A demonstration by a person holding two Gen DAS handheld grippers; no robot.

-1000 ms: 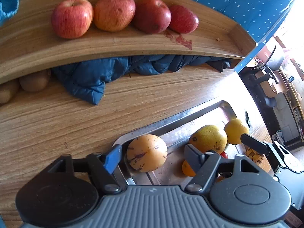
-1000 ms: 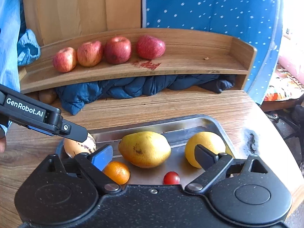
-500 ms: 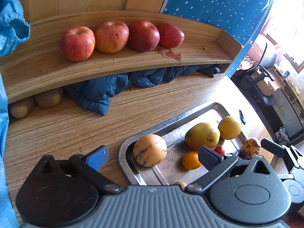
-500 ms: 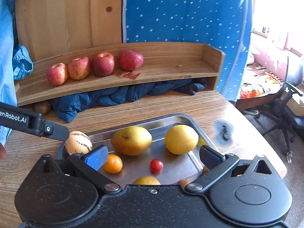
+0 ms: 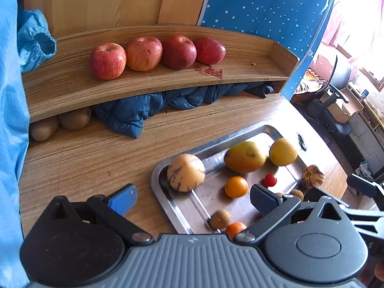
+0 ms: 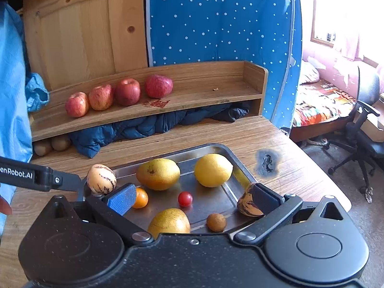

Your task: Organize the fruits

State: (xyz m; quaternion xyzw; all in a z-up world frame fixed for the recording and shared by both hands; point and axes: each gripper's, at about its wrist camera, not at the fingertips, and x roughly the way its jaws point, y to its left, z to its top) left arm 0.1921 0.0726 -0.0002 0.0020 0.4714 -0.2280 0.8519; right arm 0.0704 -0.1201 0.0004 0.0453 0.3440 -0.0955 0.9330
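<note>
Both of our grippers are now sitting higher and farther back from the tray (image 6: 225, 150) than a second ago, so more fruit is showing in both views. We are reading this as a pause to choose the next fruit, since the left gripper (image 5: 192, 198) and the right gripper (image 6: 189, 195) are both hanging with fingers spread wide and gripping nothing. Fruit waiting to be sorted is lying loose in the metal tray on the table (image 6: 240, 132): a striped melon (image 5: 186, 172) is resting against the tray's left corner, a pear (image 6: 158, 174) and a lemon (image 6: 213, 170) are lying side by side toward the far edge, and a small orange (image 5: 236, 187), a cherry tomato (image 6: 185, 198), a kiwi (image 6: 216, 222) and a second pear (image 6: 169, 222) are spread nearer to us. A second striped melon (image 6: 247, 206) is sitting at the tray's right rim, partly hidden by our right finger, and we cannot tell whether it is inside or just outside. Four apples (image 5: 108, 61) are lining up in a neat row on the wooden shelf (image 5: 240, 72), which we judge to be the sorted group, with bare shelf to their right for more. Under the shelf a blue jacket (image 5: 134, 112) is bunching up, and two brown fruits (image 5: 75, 118) are tucked at its left end.
</note>
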